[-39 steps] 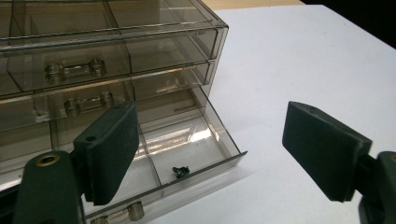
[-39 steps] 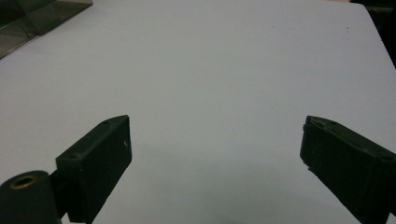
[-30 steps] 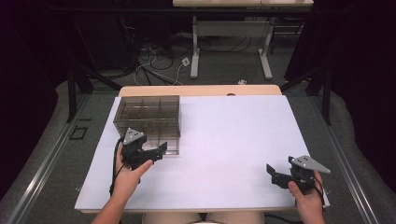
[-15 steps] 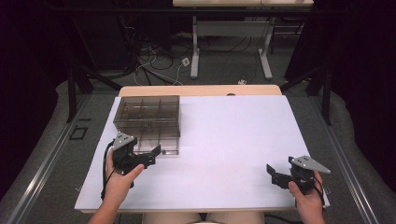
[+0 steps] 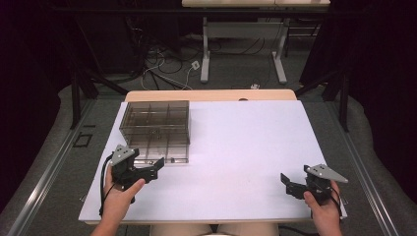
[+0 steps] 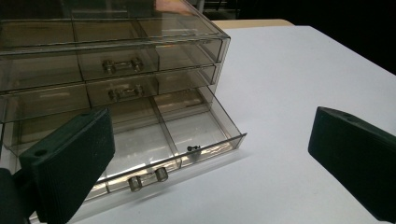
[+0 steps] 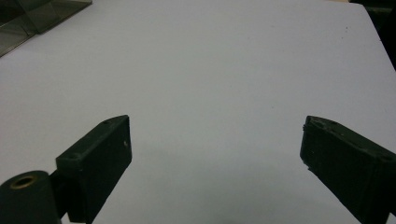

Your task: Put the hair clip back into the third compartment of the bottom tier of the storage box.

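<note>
left gripper [image 5: 156, 168] fingers apart, just opened, nothing between them. bottom drawer [image 6: 154, 154] of smoky drawer cabinet [image 5: 156, 128] stands pulled out just ahead, handle [image 6: 148, 178] crosswise. right gripper [image 5: 290, 184] fingers apart, well away across the counter [image 5: 246, 142].

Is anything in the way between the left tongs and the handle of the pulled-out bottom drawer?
Nothing visible: the left tongs stand open just before the smoky clear plastic drawer box, with only bare white tabletop before the bottom drawer's handle.
</note>
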`<control>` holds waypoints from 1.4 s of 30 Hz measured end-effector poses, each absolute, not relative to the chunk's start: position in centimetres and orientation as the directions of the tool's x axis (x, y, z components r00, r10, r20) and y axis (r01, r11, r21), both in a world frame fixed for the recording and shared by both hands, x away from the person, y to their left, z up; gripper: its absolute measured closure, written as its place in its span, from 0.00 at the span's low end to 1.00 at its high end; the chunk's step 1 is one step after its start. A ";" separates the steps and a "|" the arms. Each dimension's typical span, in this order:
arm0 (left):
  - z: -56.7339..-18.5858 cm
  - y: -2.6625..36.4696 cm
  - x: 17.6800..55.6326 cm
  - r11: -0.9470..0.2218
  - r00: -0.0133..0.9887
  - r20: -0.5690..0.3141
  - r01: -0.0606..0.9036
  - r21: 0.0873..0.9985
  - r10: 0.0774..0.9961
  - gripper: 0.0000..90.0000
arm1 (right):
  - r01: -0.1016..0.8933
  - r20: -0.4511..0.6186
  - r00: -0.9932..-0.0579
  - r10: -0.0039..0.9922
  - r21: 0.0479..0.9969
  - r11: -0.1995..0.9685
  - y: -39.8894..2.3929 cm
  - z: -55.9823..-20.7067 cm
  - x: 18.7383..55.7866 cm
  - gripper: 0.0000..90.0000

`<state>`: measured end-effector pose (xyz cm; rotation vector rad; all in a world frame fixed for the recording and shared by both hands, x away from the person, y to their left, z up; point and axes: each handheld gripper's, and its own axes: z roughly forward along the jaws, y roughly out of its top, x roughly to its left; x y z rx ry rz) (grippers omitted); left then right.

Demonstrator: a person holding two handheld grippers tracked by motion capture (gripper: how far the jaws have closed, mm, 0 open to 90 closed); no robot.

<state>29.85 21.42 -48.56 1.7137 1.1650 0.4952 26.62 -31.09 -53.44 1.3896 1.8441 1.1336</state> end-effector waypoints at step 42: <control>-51.4 26.3 27.2 -0.024 0.364 -0.182 0.495 0.869 0.914 0.01 | 0.479 0.056 -0.304 0.951 0.872 0.102 -31.0 -53.5 26.7 0.09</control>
